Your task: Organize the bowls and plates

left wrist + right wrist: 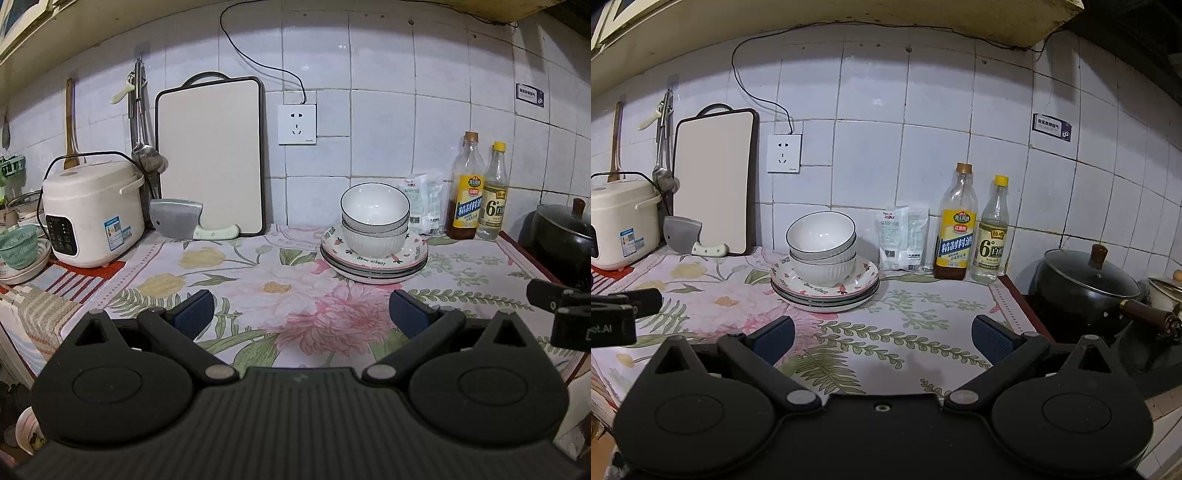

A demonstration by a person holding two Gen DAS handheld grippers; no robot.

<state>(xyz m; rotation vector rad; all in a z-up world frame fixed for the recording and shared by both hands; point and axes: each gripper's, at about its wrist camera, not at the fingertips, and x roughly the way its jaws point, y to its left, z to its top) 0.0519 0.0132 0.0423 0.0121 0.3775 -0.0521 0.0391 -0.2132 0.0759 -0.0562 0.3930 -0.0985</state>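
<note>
A stack of white bowls [375,214] with dark rims sits on a stack of patterned plates [373,264] on the floral cloth, near the back wall. The same bowls [822,245] and plates [824,290] show in the right wrist view. My left gripper [301,314] is open and empty, hovering over the cloth in front of the stack. My right gripper [882,338] is open and empty, in front of and slightly right of the stack. Part of the right gripper [561,314] shows at the left view's right edge.
A rice cooker [90,210], a cleaver [184,221] and a cutting board [210,155] stand at the left. Two bottles [973,229] and white packets [903,238] stand right of the stack. A black lidded pot [1089,291] sits on the stove at right. A green bowl [18,245] sits far left.
</note>
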